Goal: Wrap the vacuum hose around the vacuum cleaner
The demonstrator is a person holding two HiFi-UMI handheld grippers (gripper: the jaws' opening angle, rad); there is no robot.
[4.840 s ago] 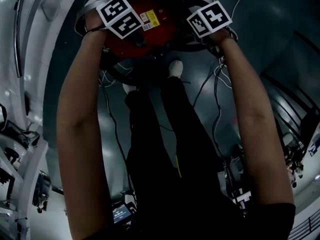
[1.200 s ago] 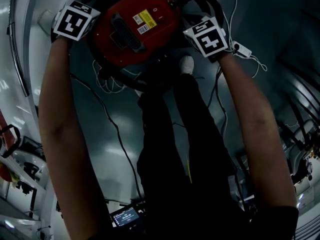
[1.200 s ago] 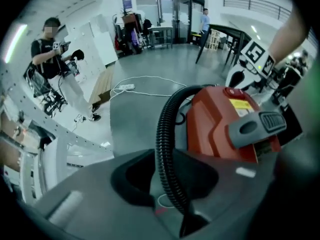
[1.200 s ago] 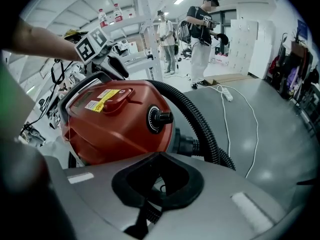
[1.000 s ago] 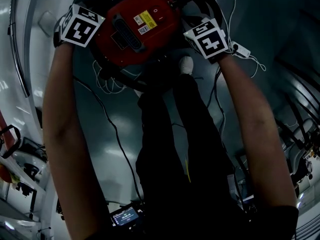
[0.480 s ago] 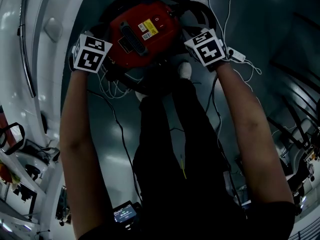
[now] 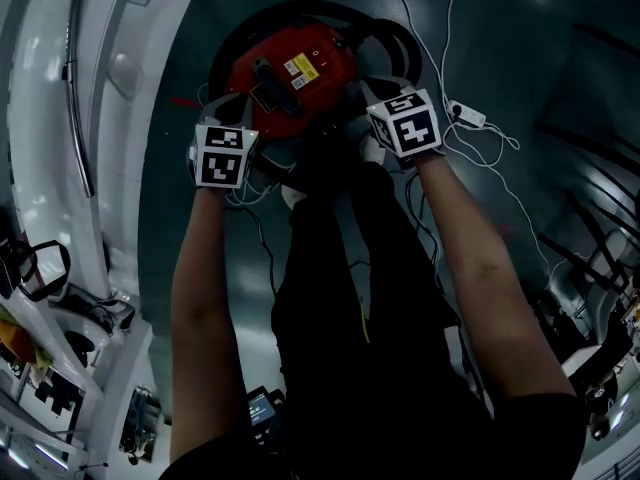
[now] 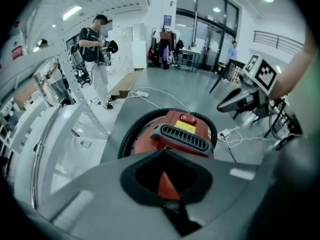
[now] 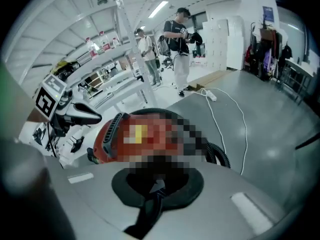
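Now the hose (image 7: 235,38) lies looped round the vacuum (image 7: 292,68). My left claw (image 8: 173,205) and right claw (image 9: 152,201) are closed, empty; wrapping looks about done.

No word or number can be read anywhere. The vacuum (image 7: 290,68) carries a yellow label (image 7: 299,65) on its red top, with print too small to make out, and beside it a white label (image 7: 270,99) that is equally illegible. The left cube (image 7: 222,156) and right cube (image 7: 405,123) bear only black-and-white square patterns, no letters. A red sign (image 8: 17,52) on the rack and a blue poster (image 8: 167,20) on the pillar show marks too blurred to read. A small lit screen (image 7: 262,405) is unreadable too
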